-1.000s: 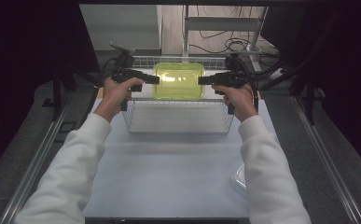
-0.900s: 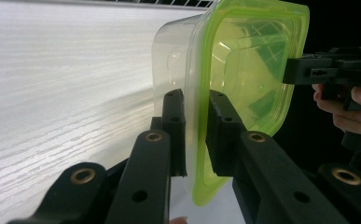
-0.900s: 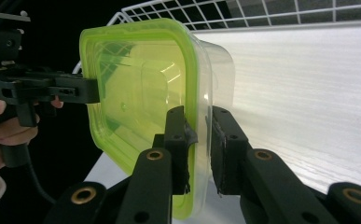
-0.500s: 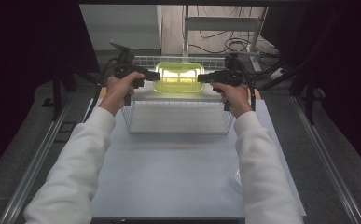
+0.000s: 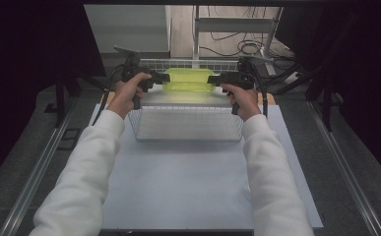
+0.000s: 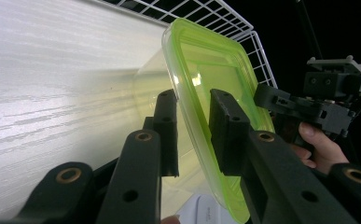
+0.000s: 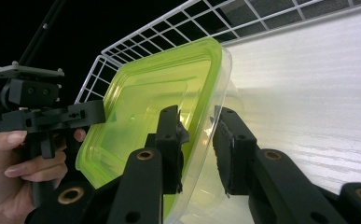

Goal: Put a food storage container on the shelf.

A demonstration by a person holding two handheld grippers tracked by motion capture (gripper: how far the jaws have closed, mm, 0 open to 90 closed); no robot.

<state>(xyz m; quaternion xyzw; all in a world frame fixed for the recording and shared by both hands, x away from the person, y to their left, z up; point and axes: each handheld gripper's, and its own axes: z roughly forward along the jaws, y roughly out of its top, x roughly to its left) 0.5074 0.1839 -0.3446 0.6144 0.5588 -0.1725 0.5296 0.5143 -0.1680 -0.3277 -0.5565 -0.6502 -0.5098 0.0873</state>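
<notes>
The lidded container (image 5: 188, 79), a clear tub under a yellow-green lid, lies in the far half of the white wire basket (image 5: 188, 139). The basket stands on the pale table (image 5: 188, 191). The container's long axis runs left to right, and each short end points at one tool.

The left gripper (image 5: 164, 78) comes in from the left end and the right gripper (image 5: 212, 78) from the right end. They face each other across the container at about the same height. Neither hand is nearer, since each is right at its own end.

In the left gripper view, the two black jaws straddle the lid's rim (image 6: 201, 121), one jaw above the lid and one below on the tub side. The right gripper view shows the same at the other end (image 7: 206, 116). Both pairs of jaws have just been opening with the rim between them, and a sliver of gap shows beside the pads. I read them as spread and no longer pinching, though the clear plastic makes light contact hard to rule out.

Whether the tub's base already sits on the basket floor cannot be told from above.

The coming move likely turns on this end-on layout. Each gripper would back straight out along the long axis, left one leftward and right one rightward, clearing the rim and then the basket's side walls without dragging the container along.
</notes>
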